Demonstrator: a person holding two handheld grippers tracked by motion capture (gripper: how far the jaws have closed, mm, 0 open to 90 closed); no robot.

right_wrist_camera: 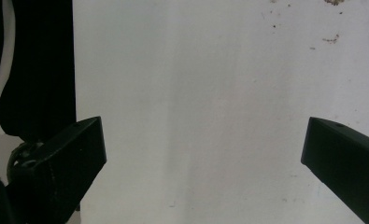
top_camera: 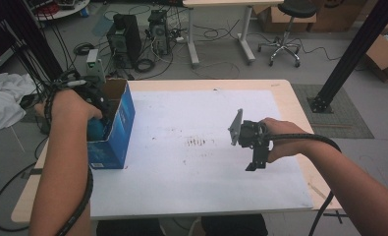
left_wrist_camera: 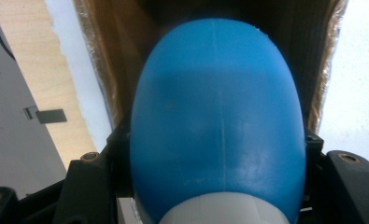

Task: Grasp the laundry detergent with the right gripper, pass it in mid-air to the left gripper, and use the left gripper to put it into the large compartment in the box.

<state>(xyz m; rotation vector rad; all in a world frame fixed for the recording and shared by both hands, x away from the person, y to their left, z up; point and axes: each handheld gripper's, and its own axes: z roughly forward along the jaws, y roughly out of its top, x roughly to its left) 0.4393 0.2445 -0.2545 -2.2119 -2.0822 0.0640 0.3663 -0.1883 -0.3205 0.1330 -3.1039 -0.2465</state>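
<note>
Blue egg-shaped object (left_wrist_camera: pixel 217 126) sits pinched in your left tongs (top_camera: pixel 94 129), over the open blue box (top_camera: pixel 114 132) at the counter's (top_camera: pixel 191 196) left edge. Lower it straight, clear of the cardboard walls, before letting go. Right tongs (right_wrist_camera: pixel 203 154) hang spread above the white counter; computer towers (top_camera: pixel 125 37) stand beyond.

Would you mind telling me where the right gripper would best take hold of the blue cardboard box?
Probably the blue cardboard box by its table-side wall's top edge, from above: the top is open, so a jaw fits inside. The right gripper stands open over the white tabletop.
</note>
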